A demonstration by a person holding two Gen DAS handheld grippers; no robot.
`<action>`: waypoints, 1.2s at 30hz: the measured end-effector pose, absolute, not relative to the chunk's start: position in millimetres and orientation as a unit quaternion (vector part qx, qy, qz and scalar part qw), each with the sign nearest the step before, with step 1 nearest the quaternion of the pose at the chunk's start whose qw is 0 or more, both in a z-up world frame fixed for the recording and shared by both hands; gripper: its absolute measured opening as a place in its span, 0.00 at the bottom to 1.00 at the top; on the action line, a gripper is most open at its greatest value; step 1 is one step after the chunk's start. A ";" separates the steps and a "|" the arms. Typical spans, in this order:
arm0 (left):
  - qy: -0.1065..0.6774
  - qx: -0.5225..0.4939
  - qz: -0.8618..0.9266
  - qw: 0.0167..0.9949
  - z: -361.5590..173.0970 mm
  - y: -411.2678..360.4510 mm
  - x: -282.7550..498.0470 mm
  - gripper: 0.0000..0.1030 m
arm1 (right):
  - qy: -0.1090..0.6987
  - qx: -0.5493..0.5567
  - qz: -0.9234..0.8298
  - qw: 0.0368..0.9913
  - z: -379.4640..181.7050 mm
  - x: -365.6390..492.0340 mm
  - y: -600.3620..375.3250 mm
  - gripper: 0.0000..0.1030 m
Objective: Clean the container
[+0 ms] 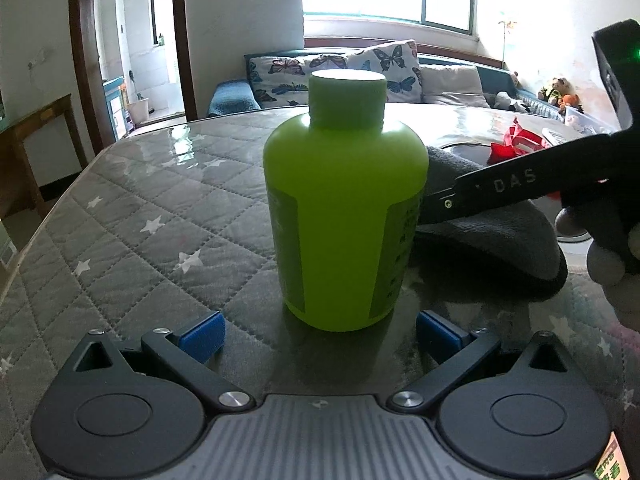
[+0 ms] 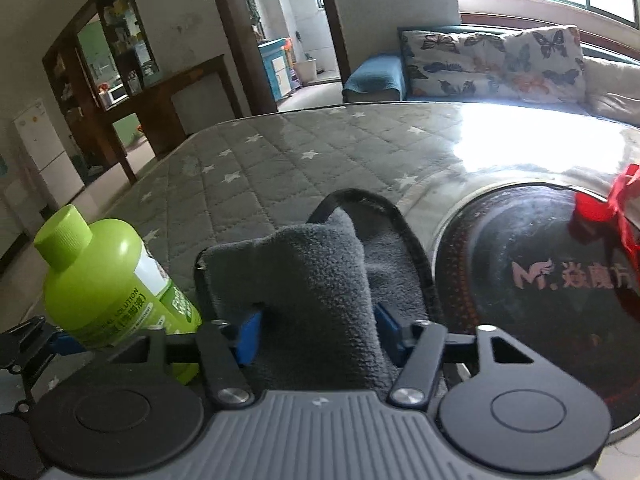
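Between the wide-apart blue pads of the left gripper [image 1: 318,334] stands the green bottle [image 1: 344,204], upright on the quilted table cover [image 1: 140,216], just ahead and not touched. The right gripper [image 2: 316,330] grasps a grey cloth [image 2: 304,272] beside the bottle, near the black round plate [image 2: 532,276].

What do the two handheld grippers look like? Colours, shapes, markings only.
Both match: the left gripper and right gripper have blue pads on black linkage bars with silver pivot pins, round black housings each side and a ribbed grey centre plate. The left wrist view shows "DAS" embossed on the right gripper's bar and a green light on its black body.
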State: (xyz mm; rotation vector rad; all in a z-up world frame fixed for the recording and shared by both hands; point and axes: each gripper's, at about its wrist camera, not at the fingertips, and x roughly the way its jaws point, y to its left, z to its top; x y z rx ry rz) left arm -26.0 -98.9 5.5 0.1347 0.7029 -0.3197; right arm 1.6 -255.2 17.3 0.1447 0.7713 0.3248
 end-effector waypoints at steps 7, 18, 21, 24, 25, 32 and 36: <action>0.337 0.065 -0.158 0.926 3.7 -97.1 -29.5 1.00 | 0.384 0.100 0.182 0.900 16.3 13.6 -256.9 0.22; 0.336 0.064 -0.157 0.926 2.6 -96.6 -31.4 1.00 | 0.349 0.198 0.253 0.881 52.9 14.4 -269.5 0.16; 0.336 0.064 -0.157 0.926 2.7 -96.8 -31.5 1.00 | 0.358 0.206 0.256 0.874 44.7 20.6 -268.0 0.16; 0.336 0.065 -0.157 0.926 5.5 -97.8 -31.5 1.00 | 0.367 0.214 0.260 0.867 36.5 26.7 -266.5 0.16; 0.336 0.065 -0.157 0.926 5.3 -97.8 -31.5 1.00 | 0.370 0.217 0.261 0.865 33.8 28.7 -266.0 0.16; 0.337 0.064 -0.158 0.926 4.7 -97.7 -31.6 1.00 | 0.390 0.236 0.270 0.848 14.7 43.0 -262.5 0.17; 0.337 0.064 -0.159 0.926 4.1 -96.9 -31.1 1.00 | 0.402 0.230 0.278 0.842 -4.2 60.8 -270.2 0.17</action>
